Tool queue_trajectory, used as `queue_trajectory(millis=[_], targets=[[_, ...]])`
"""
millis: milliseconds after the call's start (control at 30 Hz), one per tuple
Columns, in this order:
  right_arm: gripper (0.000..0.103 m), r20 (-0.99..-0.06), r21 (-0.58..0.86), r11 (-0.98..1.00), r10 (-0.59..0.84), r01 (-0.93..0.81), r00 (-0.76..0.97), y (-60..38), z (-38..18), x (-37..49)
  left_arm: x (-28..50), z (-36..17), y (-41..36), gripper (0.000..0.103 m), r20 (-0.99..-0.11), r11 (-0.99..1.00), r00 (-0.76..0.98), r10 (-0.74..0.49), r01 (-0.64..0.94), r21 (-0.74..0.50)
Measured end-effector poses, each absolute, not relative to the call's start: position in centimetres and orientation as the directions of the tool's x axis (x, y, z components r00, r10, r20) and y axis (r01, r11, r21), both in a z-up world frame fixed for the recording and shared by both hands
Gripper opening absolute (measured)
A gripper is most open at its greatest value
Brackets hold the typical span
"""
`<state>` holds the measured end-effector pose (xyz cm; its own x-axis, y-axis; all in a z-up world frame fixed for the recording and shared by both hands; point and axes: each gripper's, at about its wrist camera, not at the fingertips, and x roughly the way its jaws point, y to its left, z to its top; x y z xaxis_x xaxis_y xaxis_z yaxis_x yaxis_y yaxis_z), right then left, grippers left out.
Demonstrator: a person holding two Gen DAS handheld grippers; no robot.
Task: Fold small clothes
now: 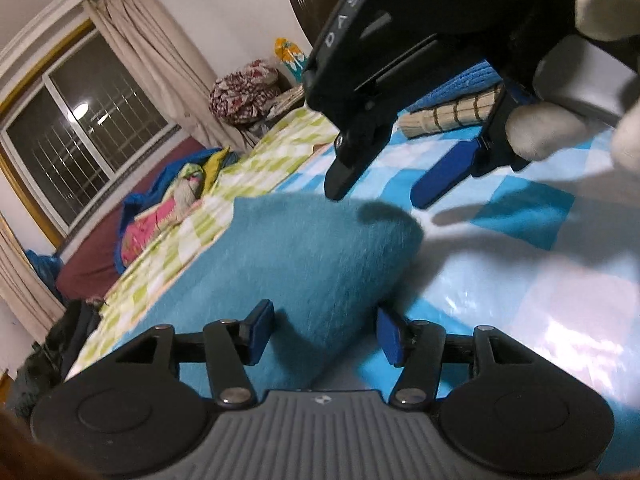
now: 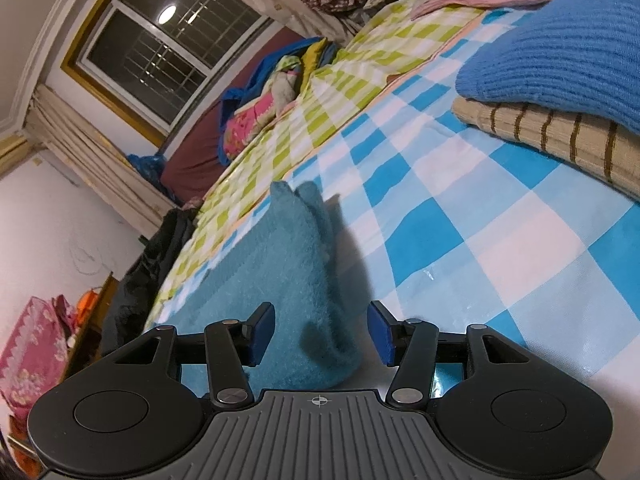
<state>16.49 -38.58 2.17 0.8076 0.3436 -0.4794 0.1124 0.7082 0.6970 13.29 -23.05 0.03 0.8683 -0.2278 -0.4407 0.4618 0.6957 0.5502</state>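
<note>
A fuzzy teal garment [image 1: 304, 264] lies on a bed covered with a glossy blue-and-white checked sheet [image 1: 520, 272]; it is already doubled over, with a rounded fold edge toward the middle of the bed. In the left wrist view the left tool [image 1: 326, 338] stands with its blue pads apart, one on each side of the near part of the teal garment, and the pads do not press on the cloth. The right tool [image 1: 380, 184] shows there too, above the far edge of the garment, held by a hand in a light glove [image 1: 560, 132]; its two fingers are spread and nothing is between them. In the right wrist view the right tool [image 2: 322, 336] also has its jaws apart, with a raised bump of the garment [image 2: 296, 264] between the pads but not pinched. Further away on the sheet a blue knitted piece [image 2: 560, 56] rests on top of a beige striped piece [image 2: 560, 136]. A green-and-white checked sheet [image 2: 320, 108] lies beside the blue one, and beyond it a window [image 2: 168, 40] with curtains.
</note>
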Motion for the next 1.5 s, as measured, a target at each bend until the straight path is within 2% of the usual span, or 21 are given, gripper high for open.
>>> queue_trajectory(millis=[300,333,400,500,700,967,1200,1267,1300,1333,1433,1500], targets=[[0.053,-0.454,0.737,0.666,0.360,0.116,0.815,-39.8,1.8,16.5,14.9,-0.6,-25.0,0.061,-0.395,0.671,0.896,-0.204,0.421,0.610],[0.055,-0.451,0.740,0.663,0.362,0.115,0.816,-39.9,1.7,16.5,15.0,-0.4,-24.8,0.059,-0.402,0.681,0.892,-0.209,0.428,0.594],[0.056,-0.448,0.745,0.657,0.367,0.114,0.815,-40.0,1.6,16.5,15.1,0.1,-24.0,0.046,-0.413,0.704,0.882,-0.228,0.442,0.556],[0.058,-0.444,0.754,0.648,0.387,0.104,0.808,-40.1,1.3,16.9,15.0,1.0,-22.7,0.034,-0.414,0.733,0.873,-0.258,0.456,0.505],[0.066,-0.411,0.795,0.601,0.427,0.087,0.805,-40.1,1.3,20.4,15.1,1.7,-21.5,0.031,-0.422,0.774,0.857,-0.296,0.474,0.420],[0.065,-0.448,0.824,0.551,0.493,0.131,0.746,-39.2,-1.0,27.9,15.8,2.3,-20.1,0.030,-0.422,0.791,0.839,-0.344,0.501,0.351],[0.064,-0.456,0.813,0.577,0.552,0.075,0.698,-37.6,-1.5,31.2,16.3,2.8,-19.0,0.027,-0.426,0.812,0.824,-0.373,0.512,0.280],[0.057,-0.459,0.816,0.573,0.567,0.072,0.684,-37.4,-1.5,31.8,15.9,3.0,-18.9,0.026,-0.421,0.817,0.825,-0.377,0.510,0.269],[0.044,-0.470,0.814,0.575,0.568,0.083,0.676,-37.2,-1.5,32.0,15.7,3.1,-18.7,0.026,-0.420,0.819,0.825,-0.379,0.510,0.262],[0.036,-0.480,0.812,0.576,0.566,0.095,0.670,-37.1,-1.6,31.9,15.5,3.2,-18.6,0.026,-0.419,0.822,0.824,-0.382,0.510,0.253],[0.028,-0.461,0.826,0.556,0.566,0.096,0.683,-37.2,-1.4,30.8,14.8,3.9,-18.0,0.026,-0.404,0.826,0.825,-0.395,0.512,0.238],[0.026,-0.434,0.842,0.533,0.567,0.090,0.700,-37.2,-0.8,29.9,14.6,4.6,-17.5,0.026,-0.389,0.829,0.827,-0.405,0.512,0.226]])
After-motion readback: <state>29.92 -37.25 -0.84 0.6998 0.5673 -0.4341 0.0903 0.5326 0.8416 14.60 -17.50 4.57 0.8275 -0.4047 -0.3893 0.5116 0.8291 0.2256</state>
